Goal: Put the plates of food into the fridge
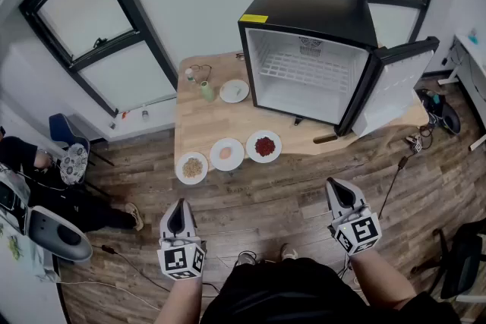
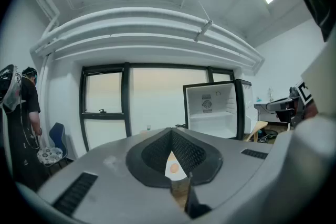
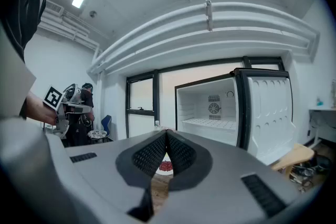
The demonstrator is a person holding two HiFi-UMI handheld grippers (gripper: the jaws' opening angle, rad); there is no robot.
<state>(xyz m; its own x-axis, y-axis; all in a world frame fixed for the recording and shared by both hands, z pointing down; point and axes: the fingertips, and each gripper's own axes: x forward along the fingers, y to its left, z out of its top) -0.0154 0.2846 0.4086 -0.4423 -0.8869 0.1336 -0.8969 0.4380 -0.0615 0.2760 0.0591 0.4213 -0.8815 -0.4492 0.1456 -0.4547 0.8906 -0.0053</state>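
Observation:
Three white plates stand in a row at the wooden table's (image 1: 194, 125) front edge: one with pale grains (image 1: 191, 167), one with an orange piece (image 1: 226, 153), one with red food (image 1: 263, 146). A fourth plate (image 1: 234, 91) sits further back, left of the black fridge (image 1: 304, 64), whose door (image 1: 393, 83) stands wide open on empty white shelves. My left gripper (image 1: 178, 202) and right gripper (image 1: 334, 182) hang over the floor, short of the table, both shut and empty. The orange-piece plate (image 2: 173, 168) shows past the left gripper (image 2: 170, 131). The red-food plate (image 3: 166, 166) shows past the right gripper (image 3: 166, 134).
A green bottle (image 1: 206, 91) and small items stand at the table's back left. A person (image 1: 45, 186) sits at the left by a blue chair (image 1: 67, 134). Cables (image 1: 414, 140) lie on the floor right of the table, a black chair (image 1: 463, 262) at far right.

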